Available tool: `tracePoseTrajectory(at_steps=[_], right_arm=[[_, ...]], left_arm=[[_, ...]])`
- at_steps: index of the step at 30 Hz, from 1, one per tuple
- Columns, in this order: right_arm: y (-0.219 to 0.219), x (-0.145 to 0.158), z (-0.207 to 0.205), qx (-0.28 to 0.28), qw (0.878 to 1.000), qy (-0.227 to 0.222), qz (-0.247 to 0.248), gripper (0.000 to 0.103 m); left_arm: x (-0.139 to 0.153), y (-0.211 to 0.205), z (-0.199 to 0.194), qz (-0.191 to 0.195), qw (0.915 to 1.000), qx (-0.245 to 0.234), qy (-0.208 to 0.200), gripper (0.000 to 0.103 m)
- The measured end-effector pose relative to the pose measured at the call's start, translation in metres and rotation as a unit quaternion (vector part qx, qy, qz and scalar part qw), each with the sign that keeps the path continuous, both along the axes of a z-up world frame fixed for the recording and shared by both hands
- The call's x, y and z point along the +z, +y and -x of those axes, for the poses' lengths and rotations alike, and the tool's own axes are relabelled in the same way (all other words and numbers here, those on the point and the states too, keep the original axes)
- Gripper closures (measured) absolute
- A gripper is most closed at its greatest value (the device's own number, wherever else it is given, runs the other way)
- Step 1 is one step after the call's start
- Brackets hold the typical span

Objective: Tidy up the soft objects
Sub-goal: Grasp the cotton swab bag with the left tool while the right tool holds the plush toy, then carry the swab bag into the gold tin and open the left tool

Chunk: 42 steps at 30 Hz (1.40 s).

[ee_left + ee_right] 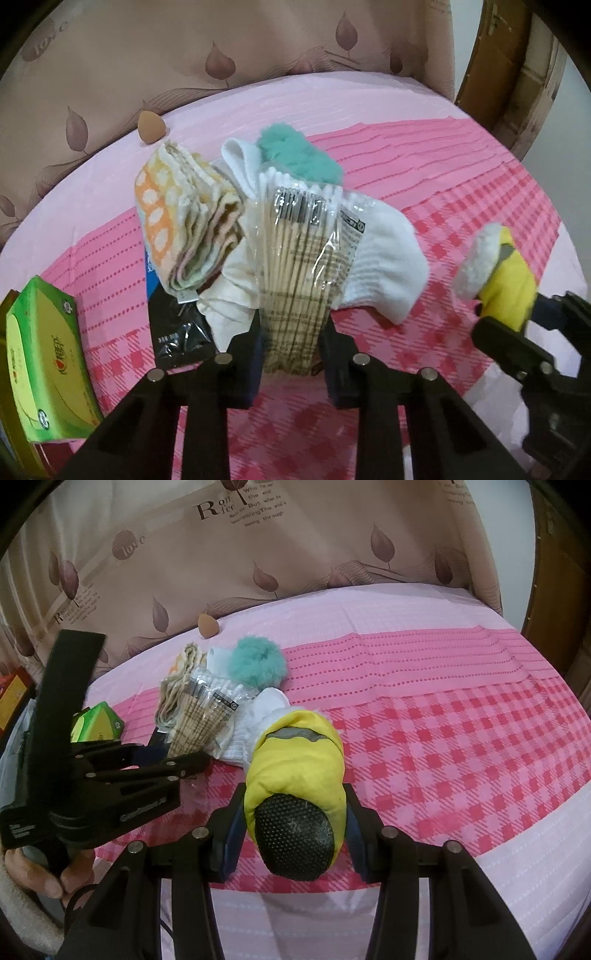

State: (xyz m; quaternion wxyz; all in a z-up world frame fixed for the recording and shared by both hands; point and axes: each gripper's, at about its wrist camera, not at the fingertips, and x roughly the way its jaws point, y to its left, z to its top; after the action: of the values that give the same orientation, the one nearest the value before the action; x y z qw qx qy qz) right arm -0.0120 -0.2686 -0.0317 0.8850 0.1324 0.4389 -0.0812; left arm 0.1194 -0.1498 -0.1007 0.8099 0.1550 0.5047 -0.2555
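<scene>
Pink checked bedspread (461, 192), folded towel (177, 221) and teal pompom (295, 155) crowding left gripper (291, 339)-clamped cotton-swab packet (295, 266); right gripper (295, 834) clasping yellow slipper (295, 764).

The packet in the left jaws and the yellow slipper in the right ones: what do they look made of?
Packet: thin clear plastic film, glossy and crinkled with glare, around pale sticks that look wooden; white tips suggest cotton swabs. Yellow slipper: soft matte fabric, looks padded, white fleecy lining at the opening, and a black dimpled sole, probably rubber.

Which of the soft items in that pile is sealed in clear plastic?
The cotton swab pack, its sticks showing through the wrapper, between the left gripper's fingers. The folded towel, white socks and teal fluffy ball are bare.
</scene>
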Motion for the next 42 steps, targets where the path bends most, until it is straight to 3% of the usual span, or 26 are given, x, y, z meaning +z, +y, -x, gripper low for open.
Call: tracePoseTrajectory(at_steps=[13, 21, 32, 42], right_arm=[[0.001, 0.002, 0.0, -0.006, 1.0, -0.001, 0.005, 0.058], [0.0, 0.003, 0.001, -0.012, 1.0, -0.005, 0.01, 0.058], [0.002, 0.005, 0.004, -0.017, 1.0, -0.01, 0.024, 0.058], [0.007, 0.006, 0.003, -0.018, 0.999, -0.017, 0.043, 0.058]], left_arm=[[0.032, 0.027, 0.011, 0.056, 0.9983, 0.009, 0.012, 0.077], [0.056, 0.073, 0.006, 0.063, 0.9963, 0.057, -0.007, 0.077], [0.08, 0.161, -0.011, 0.029, 0.9883, 0.14, -0.052, 0.077], [0.067, 0.266, -0.026, -0.004, 0.9694, 0.24, -0.05, 0.077]])
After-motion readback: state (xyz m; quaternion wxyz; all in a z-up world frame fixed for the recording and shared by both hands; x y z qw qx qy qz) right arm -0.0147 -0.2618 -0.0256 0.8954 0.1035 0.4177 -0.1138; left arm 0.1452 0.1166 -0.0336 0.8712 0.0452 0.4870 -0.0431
